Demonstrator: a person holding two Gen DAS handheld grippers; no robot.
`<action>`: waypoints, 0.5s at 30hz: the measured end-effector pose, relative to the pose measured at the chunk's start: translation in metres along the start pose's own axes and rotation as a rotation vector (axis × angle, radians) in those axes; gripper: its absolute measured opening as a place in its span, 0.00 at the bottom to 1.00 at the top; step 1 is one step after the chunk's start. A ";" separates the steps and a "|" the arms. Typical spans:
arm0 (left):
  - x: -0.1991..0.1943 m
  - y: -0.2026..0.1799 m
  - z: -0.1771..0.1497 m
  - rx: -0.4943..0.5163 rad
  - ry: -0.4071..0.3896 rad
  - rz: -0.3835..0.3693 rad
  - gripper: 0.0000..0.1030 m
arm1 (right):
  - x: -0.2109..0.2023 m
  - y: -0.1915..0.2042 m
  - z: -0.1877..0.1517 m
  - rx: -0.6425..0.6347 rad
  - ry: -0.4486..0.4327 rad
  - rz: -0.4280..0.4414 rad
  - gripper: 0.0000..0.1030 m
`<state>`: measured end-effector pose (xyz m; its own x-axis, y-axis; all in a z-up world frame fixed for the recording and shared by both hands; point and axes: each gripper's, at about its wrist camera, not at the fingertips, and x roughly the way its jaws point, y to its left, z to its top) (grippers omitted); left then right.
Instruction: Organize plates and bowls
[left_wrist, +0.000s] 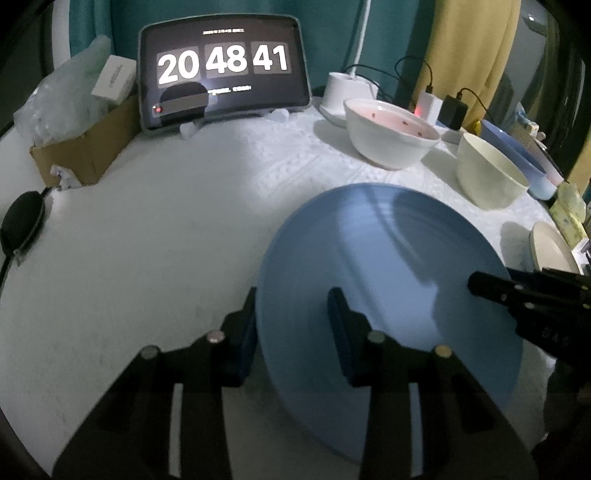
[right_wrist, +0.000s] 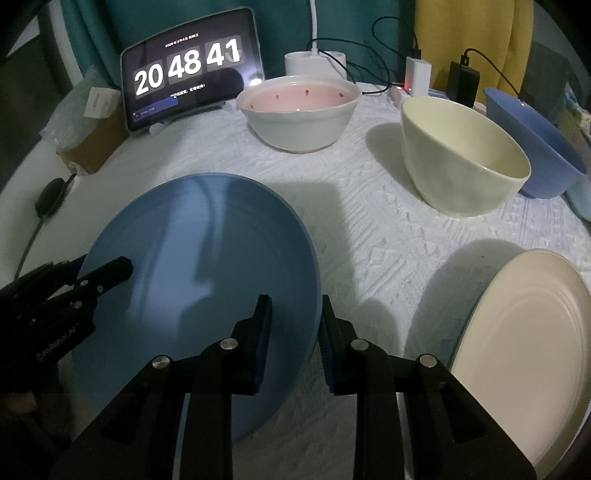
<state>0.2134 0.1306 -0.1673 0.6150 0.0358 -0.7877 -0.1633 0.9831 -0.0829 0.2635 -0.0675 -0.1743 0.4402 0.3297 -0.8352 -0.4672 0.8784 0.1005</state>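
Left wrist view is showing your left gripper (left_wrist: 291, 325) straddling the near-left rim of the blue plate (left_wrist: 388, 295) — one finger outside the edge, one over the plate's face, jaws partly open with the rim between them; you cannot tell from here whether the pads are pressing on it. Your right gripper (right_wrist: 295, 332) is doing the same on the plate's (right_wrist: 199, 280) opposite rim, jaws partly open around the edge, and again contact is unclear. The plate is sitting on the white cloth (right_wrist: 369, 221), tilted a little in both views.

Behind it, the pink-lined bowl (right_wrist: 299, 114) is standing near the tablet (right_wrist: 188, 70) that is displaying 20 48 41. The cream bowl (right_wrist: 461, 158) is leaning toward the blue bowl (right_wrist: 532, 140) just beside it — whether they are touching is unclear. The cream plate (right_wrist: 524, 350) is lying to your right, well apart from the blue one.
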 end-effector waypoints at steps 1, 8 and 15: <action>0.000 0.000 0.000 0.000 0.001 -0.002 0.36 | -0.001 0.000 0.000 0.001 -0.002 -0.001 0.25; -0.002 -0.003 -0.003 -0.002 0.003 -0.008 0.36 | -0.006 -0.002 -0.001 0.005 -0.013 -0.005 0.25; -0.010 -0.010 -0.002 0.006 -0.013 -0.018 0.36 | -0.016 -0.007 -0.001 0.012 -0.035 -0.010 0.25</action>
<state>0.2072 0.1203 -0.1595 0.6276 0.0204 -0.7783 -0.1479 0.9846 -0.0934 0.2587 -0.0796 -0.1623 0.4720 0.3324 -0.8165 -0.4529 0.8860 0.0988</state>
